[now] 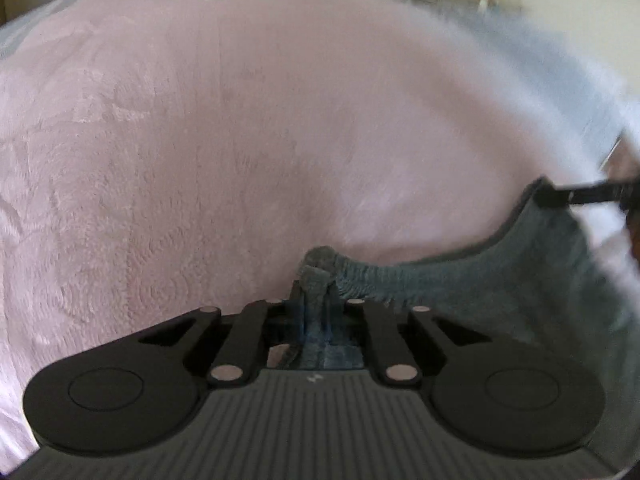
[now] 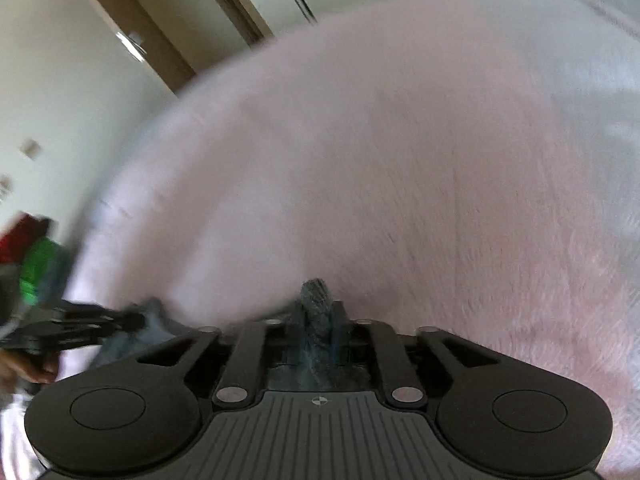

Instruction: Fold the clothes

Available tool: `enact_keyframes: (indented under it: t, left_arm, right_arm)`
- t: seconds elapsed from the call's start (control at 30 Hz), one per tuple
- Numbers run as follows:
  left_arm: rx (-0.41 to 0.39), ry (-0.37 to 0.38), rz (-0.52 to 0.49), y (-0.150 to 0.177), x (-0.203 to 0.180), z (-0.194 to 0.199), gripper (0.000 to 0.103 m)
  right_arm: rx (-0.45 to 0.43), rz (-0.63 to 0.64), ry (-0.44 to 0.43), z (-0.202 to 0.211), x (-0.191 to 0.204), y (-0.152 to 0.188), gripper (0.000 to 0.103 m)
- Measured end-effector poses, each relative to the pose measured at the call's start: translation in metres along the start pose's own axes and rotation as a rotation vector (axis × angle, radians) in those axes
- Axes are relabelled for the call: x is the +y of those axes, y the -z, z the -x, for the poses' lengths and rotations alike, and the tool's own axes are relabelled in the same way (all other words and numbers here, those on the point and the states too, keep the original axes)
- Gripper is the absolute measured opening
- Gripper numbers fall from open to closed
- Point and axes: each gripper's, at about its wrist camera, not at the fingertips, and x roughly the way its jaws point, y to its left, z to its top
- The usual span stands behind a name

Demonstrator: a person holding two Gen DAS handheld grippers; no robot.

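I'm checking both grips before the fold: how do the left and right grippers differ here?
The left gripper pinches a thin bunch of the grey garment; the right gripper clamps a thicker wad. The left wrist view is sharp, the right blurred. Both are shut on one garment over the pink blanket.

Bed cover [image 1: 240,120]: pale pink plush, faintly embossed with swirls and scrolls ahead and left of the left gripper's fingers. Garment [image 1: 460,280]: grey-blue, fuzzy, with a darker edge. Both grippers [image 1: 316,292] [image 2: 318,312]: matte black with silver pivot pins. Wall [image 2: 60,80]: cream; door frame [image 2: 132,28]: brown. Left of the right fingers: blurred green and red items [image 2: 32,264].
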Motion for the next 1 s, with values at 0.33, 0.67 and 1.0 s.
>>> enact_keyframes:
  t: [0.33,0.67,1.0]
  left_arm:
    - [-0.088,-0.166,0.063,0.016,-0.014,0.076,0.008]
    - [0.133,-0.301,-0.003,0.140,-0.032,0.139,0.009]
    - [0.047,-0.361,0.156,0.165,-0.079,0.200,0.019]
  right_arm:
    - [0.026,0.240,0.124,0.072,0.048,0.035,0.057]
    - [0.224,0.286,0.314,0.140,0.029,0.157,0.057]
    - [0.119,0.189,0.299,0.183,0.079,0.194,0.058]
